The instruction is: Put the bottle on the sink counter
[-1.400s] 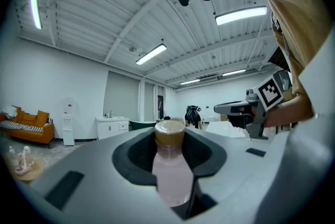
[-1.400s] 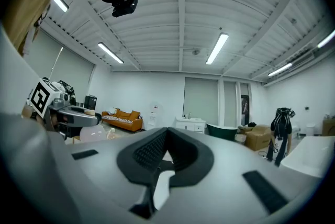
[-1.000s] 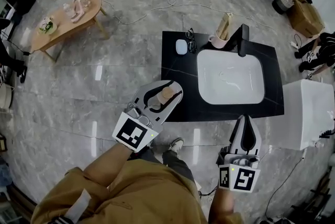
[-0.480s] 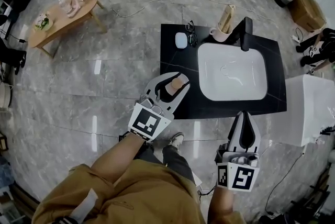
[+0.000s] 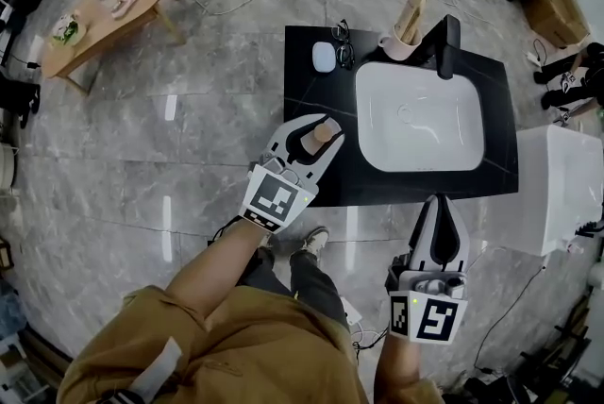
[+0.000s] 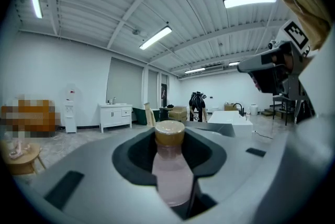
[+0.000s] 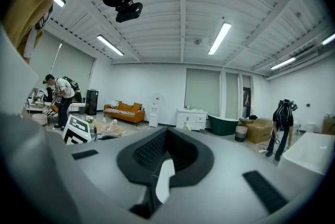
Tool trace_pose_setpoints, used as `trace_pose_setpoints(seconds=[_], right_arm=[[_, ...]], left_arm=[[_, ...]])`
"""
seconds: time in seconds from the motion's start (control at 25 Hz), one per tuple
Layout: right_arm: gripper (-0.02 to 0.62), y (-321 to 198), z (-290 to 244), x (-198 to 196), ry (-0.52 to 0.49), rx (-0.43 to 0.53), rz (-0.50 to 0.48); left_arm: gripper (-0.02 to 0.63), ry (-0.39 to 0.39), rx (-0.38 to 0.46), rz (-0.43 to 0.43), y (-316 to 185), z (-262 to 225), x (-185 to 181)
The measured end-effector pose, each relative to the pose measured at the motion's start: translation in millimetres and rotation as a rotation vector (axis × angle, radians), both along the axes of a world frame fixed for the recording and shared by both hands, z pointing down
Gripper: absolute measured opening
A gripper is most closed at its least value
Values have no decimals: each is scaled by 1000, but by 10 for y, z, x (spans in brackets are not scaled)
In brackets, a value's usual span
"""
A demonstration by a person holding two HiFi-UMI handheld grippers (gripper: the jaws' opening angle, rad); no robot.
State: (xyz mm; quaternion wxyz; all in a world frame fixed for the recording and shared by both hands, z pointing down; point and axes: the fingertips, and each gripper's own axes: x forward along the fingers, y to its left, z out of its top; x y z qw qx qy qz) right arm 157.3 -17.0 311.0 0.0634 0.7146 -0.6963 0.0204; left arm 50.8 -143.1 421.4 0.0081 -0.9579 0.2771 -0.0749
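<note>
A pale pink bottle with a tan cap stands upright between the jaws of my left gripper, which is shut on it. In the head view the bottle hangs over the front left part of the black sink counter, left of the white basin. In the left gripper view the bottle fills the gap of the left gripper. My right gripper is shut with nothing in it and hangs in front of the counter's near edge; its closed jaws point across the room.
On the counter's back edge lie a small white case and glasses, with a cup of tall items and a black faucet. A white unit stands right of the counter. A wooden table is far left.
My left gripper has carried the bottle rightward and lower, from beside the counter's front left corner to over its top. The right gripper has hardly moved.
</note>
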Motion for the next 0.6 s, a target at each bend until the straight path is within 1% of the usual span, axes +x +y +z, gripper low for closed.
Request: trace_pose_setpoints(seconds=[0.16,0.6], right_arm=[[3,-14,35,28,-1,-9,3],[3,-10,167,58,4,-32,7]], left_arm=[[127,-5,-8,0,-42,149,62],[126,-30,-62,-15,-137,629,159]])
